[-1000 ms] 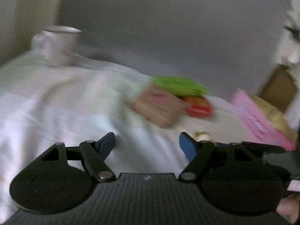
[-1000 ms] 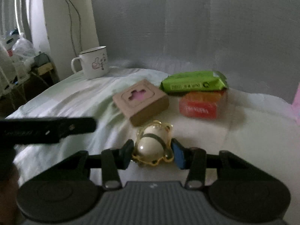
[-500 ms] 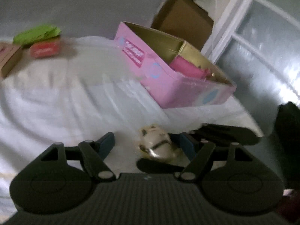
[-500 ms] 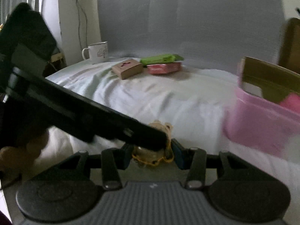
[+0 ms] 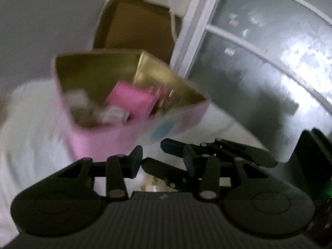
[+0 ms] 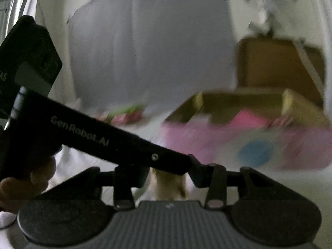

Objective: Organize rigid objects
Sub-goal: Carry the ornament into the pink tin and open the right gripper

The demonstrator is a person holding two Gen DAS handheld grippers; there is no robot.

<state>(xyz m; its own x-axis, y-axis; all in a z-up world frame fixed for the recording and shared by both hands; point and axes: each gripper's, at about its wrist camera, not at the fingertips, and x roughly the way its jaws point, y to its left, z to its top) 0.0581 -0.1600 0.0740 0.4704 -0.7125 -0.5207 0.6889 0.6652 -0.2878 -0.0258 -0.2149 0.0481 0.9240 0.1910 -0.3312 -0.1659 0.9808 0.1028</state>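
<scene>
A small cream and yellow toy point(image 6: 168, 184) sits between the closing jaws of my right gripper point(image 6: 169, 176), whose pads press on its sides. In the left wrist view the toy point(image 5: 153, 184) shows low between the fingers of my left gripper point(image 5: 161, 161). Those jaws are closing around it, and one finger point(image 5: 164, 170) of the right gripper crosses the gap. I see no left pad pressing on the toy. The left gripper's finger point(image 6: 116, 143) lies across the right view in front of the toy. The pink box point(image 5: 99, 139) with a gold inside stands just ahead.
The pink box point(image 6: 186, 139) holds a pink packet point(image 5: 130, 101) and pale small items. A brown cardboard box point(image 5: 134, 29) stands behind it beside a frosted window point(image 5: 259, 62). A green packet and a red box point(image 6: 128, 114) lie far back on the white sheet point(image 5: 27, 124).
Both views swung from the mug and far boxes toward the pink box, now close. The left jaws narrowed around the toy. The right gripper kept the toy.
</scene>
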